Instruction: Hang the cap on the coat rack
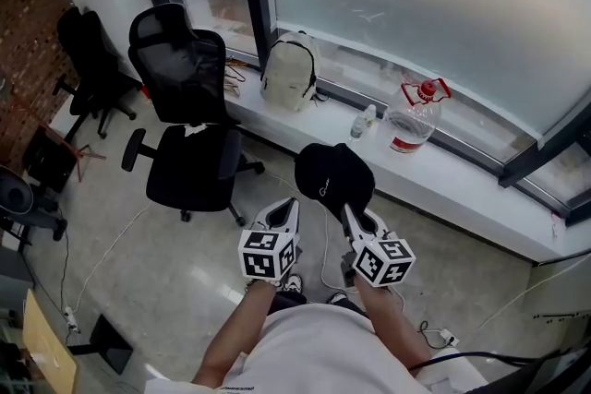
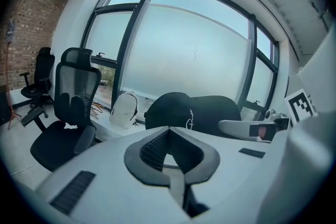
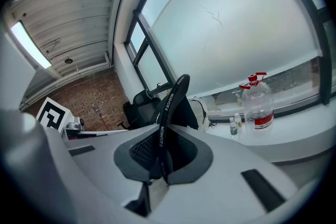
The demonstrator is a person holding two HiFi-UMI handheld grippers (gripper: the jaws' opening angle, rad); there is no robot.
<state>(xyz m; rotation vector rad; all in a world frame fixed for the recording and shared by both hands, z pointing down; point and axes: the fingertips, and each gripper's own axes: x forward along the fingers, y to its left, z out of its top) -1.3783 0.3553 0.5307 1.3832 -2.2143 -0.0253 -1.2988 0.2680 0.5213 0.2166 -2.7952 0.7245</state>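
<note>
Closest in, the person's white shirt (image 1: pixel 314 351) filled the bottom of the head view, both forearms reaching forward to the two grippers, side by side with their marker cubes facing up. On the left gripper (image 1: pixel 288 206), the fingers (image 2: pixel 152 152) were drawn together with nothing between them. On the right gripper (image 1: pixel 351 215), the fingers (image 3: pixel 186 157) were clamped on the black cap (image 1: pixel 334 178), gripping an edge band printed "FASHION", which stood up between the pads in the right gripper view. Held that way, the cap sat in the air just past both grippers' tips, above the pale floor (image 1: pixel 166 272), its crown turned towards the window. Beyond it and to the left stood a black mesh office chair (image 1: pixel 189 125) on castors. Farther on, a white sill (image 1: pixel 462 189) ran under the window, carrying a light backpack (image 1: pixel 288 74), a small bottle (image 1: pixel 364 124) and a large clear water jug (image 1: pixel 411 120) with a red cap. At far left, near a brick wall, a second black chair (image 1: pixel 88 60) stood.
</note>
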